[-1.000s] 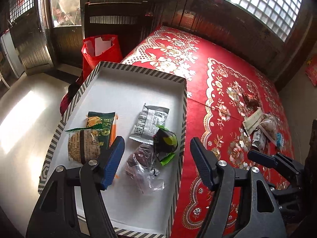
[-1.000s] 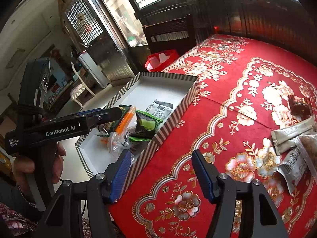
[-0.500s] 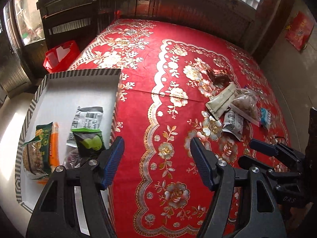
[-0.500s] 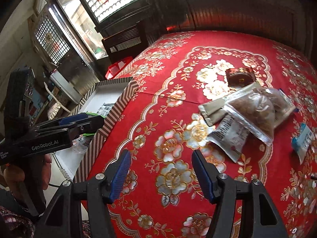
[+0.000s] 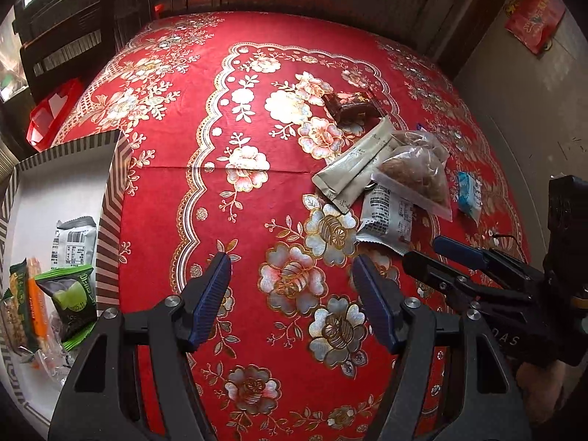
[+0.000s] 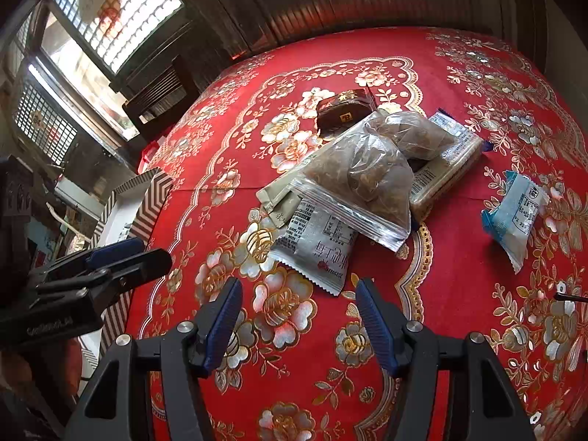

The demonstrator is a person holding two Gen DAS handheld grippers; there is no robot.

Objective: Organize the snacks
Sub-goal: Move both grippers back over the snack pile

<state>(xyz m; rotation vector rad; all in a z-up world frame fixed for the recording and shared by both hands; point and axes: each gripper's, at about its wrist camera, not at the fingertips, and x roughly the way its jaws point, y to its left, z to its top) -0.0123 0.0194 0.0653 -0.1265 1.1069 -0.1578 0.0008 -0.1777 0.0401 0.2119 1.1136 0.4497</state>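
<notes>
A pile of snacks lies on the red flowered tablecloth [image 5: 257, 139]: a clear bag of brown pieces [image 6: 362, 180], a grey printed packet [image 6: 316, 246], a beige sachet [image 5: 352, 161], a dark brown box [image 6: 343, 110] and a blue packet [image 6: 516, 213] apart at the right. A striped box [image 5: 112, 213] at the left holds several snacks, among them a green packet [image 5: 71, 296]. My left gripper [image 5: 292, 301] is open and empty over the cloth. My right gripper [image 6: 297, 321] is open and empty, just short of the grey packet.
A red bag [image 5: 51, 110] and a dark wooden chair [image 5: 66, 40] stand beyond the table's far left edge. Dark wooden panelling and windows run behind the table. The box overhangs the table's left edge.
Both grippers have swung right, away from the striped box and toward the snack pile. Both stayed open and empty.
</notes>
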